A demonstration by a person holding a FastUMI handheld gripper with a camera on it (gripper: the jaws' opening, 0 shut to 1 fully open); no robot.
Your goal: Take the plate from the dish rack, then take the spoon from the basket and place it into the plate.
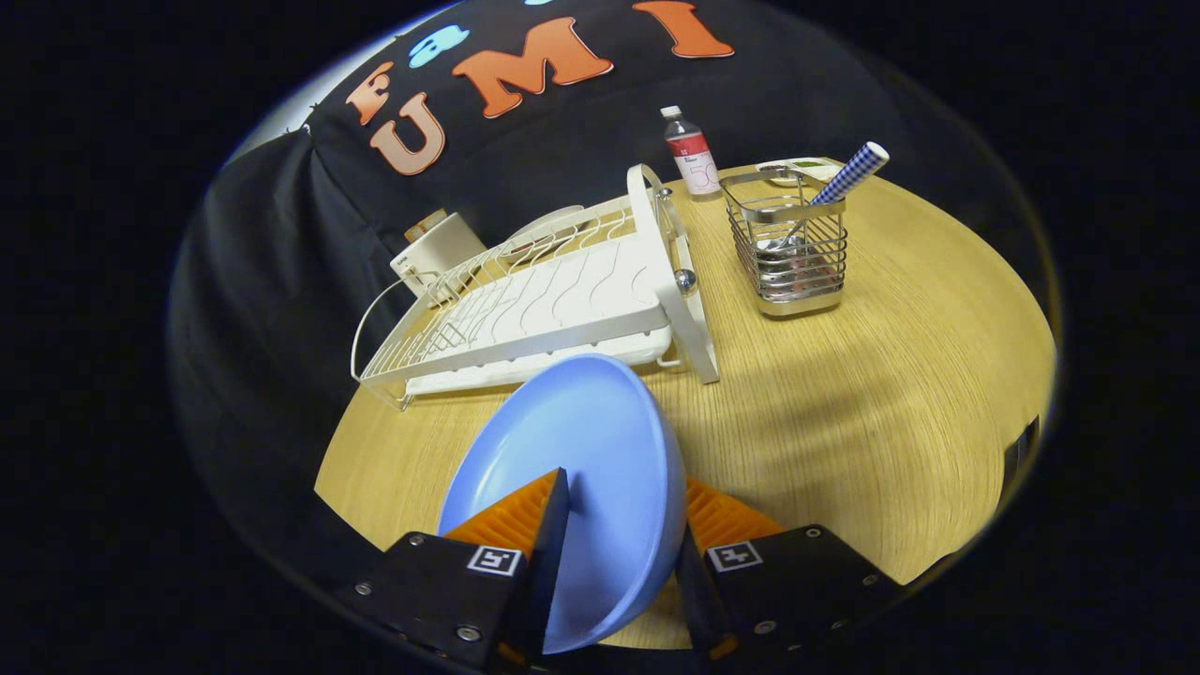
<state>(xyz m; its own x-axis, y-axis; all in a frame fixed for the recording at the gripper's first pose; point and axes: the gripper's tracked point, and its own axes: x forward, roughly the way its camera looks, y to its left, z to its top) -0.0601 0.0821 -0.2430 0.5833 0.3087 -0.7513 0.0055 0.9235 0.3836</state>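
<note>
My gripper (626, 497) is shut on the rim of a light blue plate (591, 450), which stands tilted between the two fingers above the wooden table (872, 412). Just beyond the plate lies the white wire dish rack (553, 295). Farther off, to the right of the rack, stands a metal wire basket (792, 253) holding a spoon (839, 187) with a blue-and-white checked handle that sticks up out of it; its bowl rests low inside the basket.
A small bottle (690, 155) with a red label stands behind the rack and basket. A white box-like object (436, 248) sits at the rack's far left end. A flat white item (797, 169) lies behind the basket. Bare tabletop stretches to the right of the plate.
</note>
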